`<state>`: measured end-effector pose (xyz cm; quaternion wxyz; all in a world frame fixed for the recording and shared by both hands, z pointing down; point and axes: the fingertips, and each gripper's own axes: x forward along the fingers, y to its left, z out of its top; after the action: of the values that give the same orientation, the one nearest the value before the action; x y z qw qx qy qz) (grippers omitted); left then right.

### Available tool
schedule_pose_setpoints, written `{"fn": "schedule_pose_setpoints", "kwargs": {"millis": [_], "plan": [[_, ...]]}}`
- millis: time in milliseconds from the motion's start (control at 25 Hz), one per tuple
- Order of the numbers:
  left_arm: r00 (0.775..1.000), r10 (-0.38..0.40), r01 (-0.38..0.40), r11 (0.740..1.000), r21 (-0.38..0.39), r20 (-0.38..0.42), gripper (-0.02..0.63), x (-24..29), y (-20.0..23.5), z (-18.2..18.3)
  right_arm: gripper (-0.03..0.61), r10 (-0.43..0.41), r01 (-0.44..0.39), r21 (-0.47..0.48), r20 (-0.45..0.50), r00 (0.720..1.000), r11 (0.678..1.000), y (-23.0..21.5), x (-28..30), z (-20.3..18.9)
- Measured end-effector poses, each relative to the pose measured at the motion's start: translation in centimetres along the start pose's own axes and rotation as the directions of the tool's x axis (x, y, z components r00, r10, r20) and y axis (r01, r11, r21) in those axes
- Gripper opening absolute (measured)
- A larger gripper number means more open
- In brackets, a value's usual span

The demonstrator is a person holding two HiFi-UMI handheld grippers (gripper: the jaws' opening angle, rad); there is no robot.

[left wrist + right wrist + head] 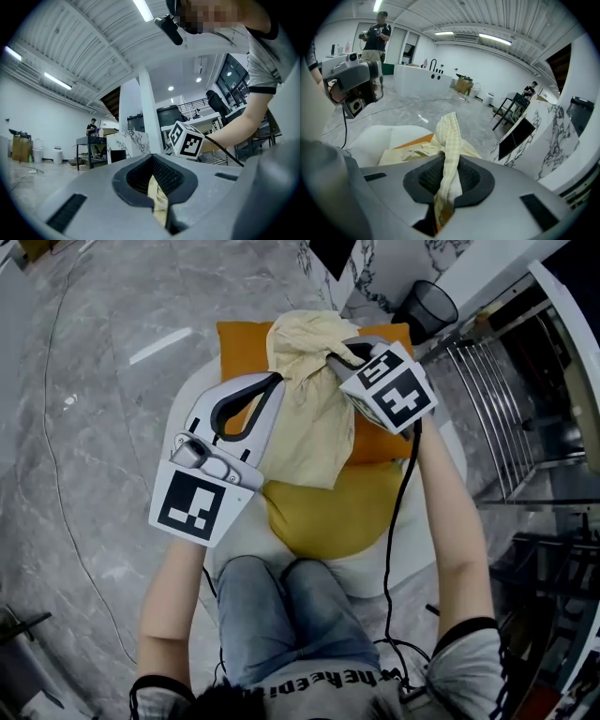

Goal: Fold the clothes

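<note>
A pale yellow checked garment hangs bunched between both grippers, above an orange cushion and a yellow cushion. My left gripper is shut on one edge of the cloth; a strip of the garment shows pinched between its jaws in the left gripper view. My right gripper is shut on another part, and the garment runs as a twisted band through its jaws. Both grippers are held close together over the cloth's top.
A white seat holds the cushions. A dark waste bin and a metal rack stand to the right. A marble-patterned block is at the back. The person's knees are below. Other people stand far off.
</note>
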<state>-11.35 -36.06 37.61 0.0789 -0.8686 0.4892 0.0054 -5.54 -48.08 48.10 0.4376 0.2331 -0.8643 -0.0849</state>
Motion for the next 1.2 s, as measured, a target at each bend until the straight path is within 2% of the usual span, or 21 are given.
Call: {"fn": "schedule_pose_setpoints", "kwargs": {"millis": [280, 640, 960, 1200], "plan": [[1.0, -0.011, 0.011, 1.0, -0.004, -0.022, 0.003, 3.1, 1.8, -0.5, 0.04, -0.06, 0.059, -0.032, -0.034, 0.998, 0.998, -5.4, 2.2, 0.8], [0.999, -0.001, 0.0, 1.0, -0.028, -0.05, 0.003, 5.0, 4.4, -2.0, 0.04, -0.114, 0.112, -0.036, -0.069, 0.991, 0.993, -9.9, 6.2, 1.3], [0.997, 0.018, -0.021, 0.999, -0.033, -0.08, 0.003, 5.3, 5.9, -3.7, 0.057, -0.15, 0.159, 0.059, -0.132, 0.98, 0.986, -12.7, 11.2, -1.3], [0.995, 0.024, -0.028, 0.999, -0.04, -0.092, 0.003, 5.0, 6.3, -4.6, 0.089, -0.246, 0.253, 0.016, -0.179, 0.953, 0.967, -13.4, 13.6, -3.2]]}}
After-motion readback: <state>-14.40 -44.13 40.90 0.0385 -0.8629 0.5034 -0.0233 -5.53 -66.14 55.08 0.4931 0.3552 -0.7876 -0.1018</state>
